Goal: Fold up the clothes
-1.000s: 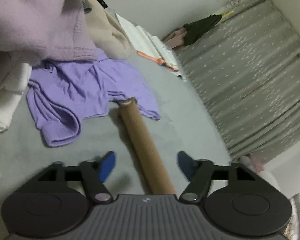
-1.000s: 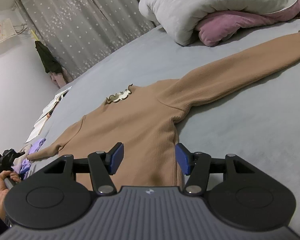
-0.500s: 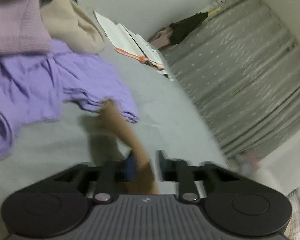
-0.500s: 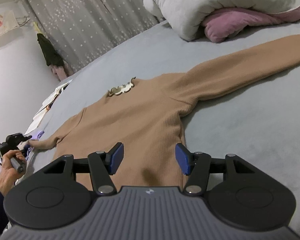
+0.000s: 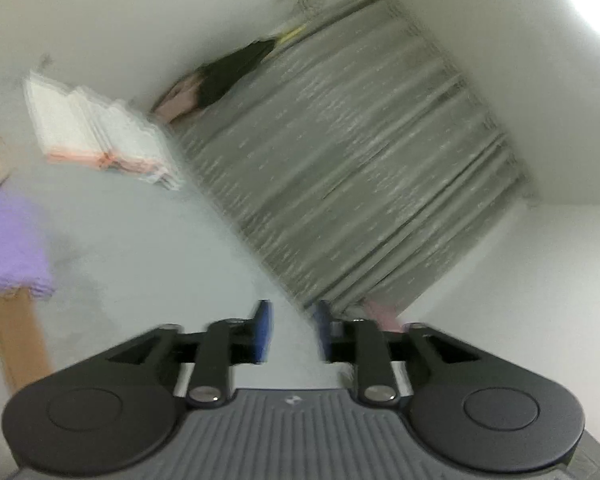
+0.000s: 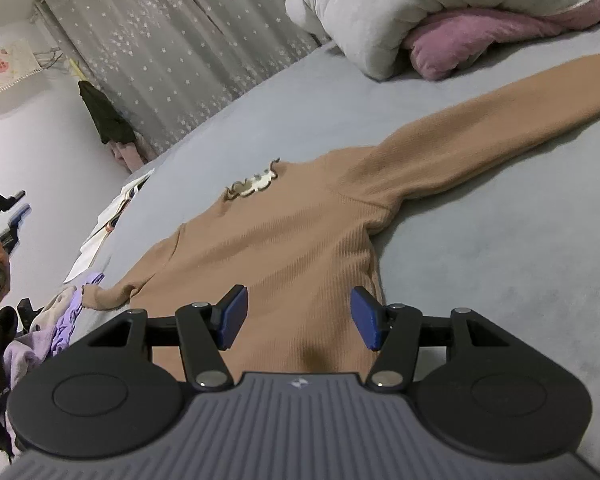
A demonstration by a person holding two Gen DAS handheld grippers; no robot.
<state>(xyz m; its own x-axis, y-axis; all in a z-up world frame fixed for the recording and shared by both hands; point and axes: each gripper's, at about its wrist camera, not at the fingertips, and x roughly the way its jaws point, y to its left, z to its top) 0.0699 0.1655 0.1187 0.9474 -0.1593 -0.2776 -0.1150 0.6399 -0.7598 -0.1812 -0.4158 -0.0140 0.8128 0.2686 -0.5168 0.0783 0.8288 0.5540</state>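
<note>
Now the tan sweater (image 6: 284, 248) lies spread flat mid-bed, unfolded; the left gripper (image 5: 290, 334) is opening on nothing, the right gripper (image 6: 298, 318) is spreading empty above the hem, and a sleeve likely needs pinching next.

One tan sweater (image 6: 292, 248) lies on the bed (image 6: 500, 272); one purple garment (image 6: 66, 320), one grey duvet (image 6: 380, 12), one pink blanket (image 6: 472, 40), two claws: left (image 6: 14, 216), right (image 6: 298, 318).

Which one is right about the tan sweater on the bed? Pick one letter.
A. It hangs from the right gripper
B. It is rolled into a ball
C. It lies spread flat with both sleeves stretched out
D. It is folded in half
C: in the right wrist view the tan sweater lies flat on the grey bed, one sleeve reaching far right and the other left toward the purple garment.
</note>
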